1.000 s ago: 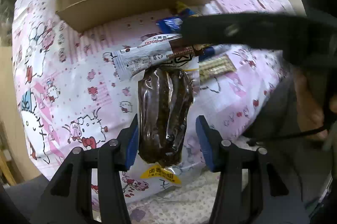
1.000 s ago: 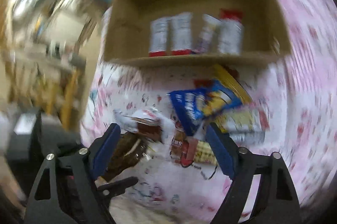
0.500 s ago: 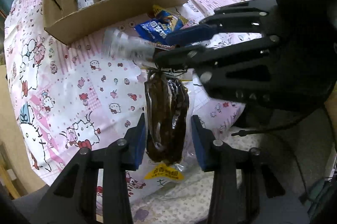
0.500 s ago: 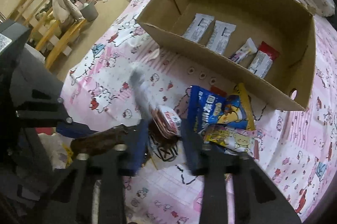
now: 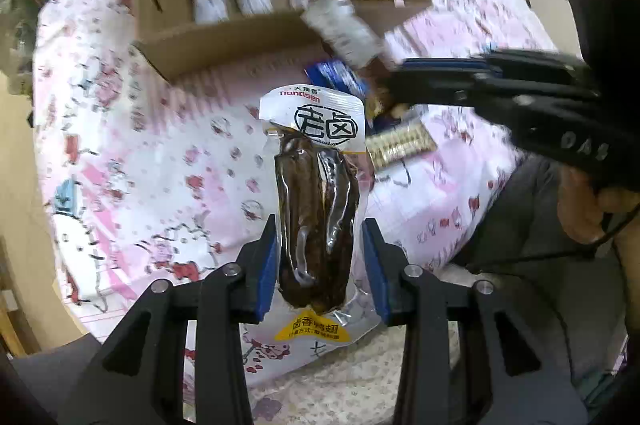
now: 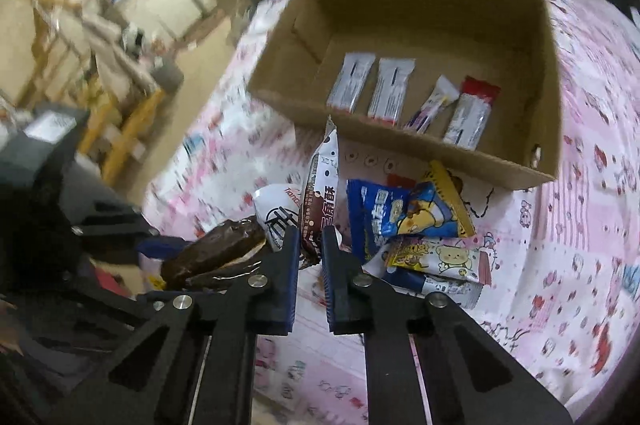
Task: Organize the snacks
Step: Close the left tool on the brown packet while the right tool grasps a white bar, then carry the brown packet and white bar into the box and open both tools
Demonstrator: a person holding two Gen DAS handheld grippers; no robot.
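Note:
A brown vacuum-packed snack (image 5: 316,209) with a white printed top lies lengthwise between the blue pads of my left gripper (image 5: 320,257), which is shut on its lower half. The right wrist view shows that same snack (image 6: 216,253) at the left. My right gripper (image 6: 311,245) is closing its jaws on the lower end of a brown-and-white wafer packet (image 6: 322,193), pads pressing on it. That wafer packet (image 5: 340,25) hangs blurred in front of the cardboard box (image 5: 240,41) in the left wrist view. Several small packets lie in a row inside the box (image 6: 400,145).
A blue snack bag (image 6: 384,217), a yellow bear packet (image 6: 436,257) and a cracker packet (image 5: 400,145) lie in a heap on the pink cartoon-print cloth (image 5: 160,165) before the box. A person's hand (image 5: 588,213) holds the right gripper. Furniture stands beyond the table's left edge.
The right gripper's jaws closed on the wafer packet and lifted it off the brown snack, up toward the box. The left jaws narrowed onto the brown snack.

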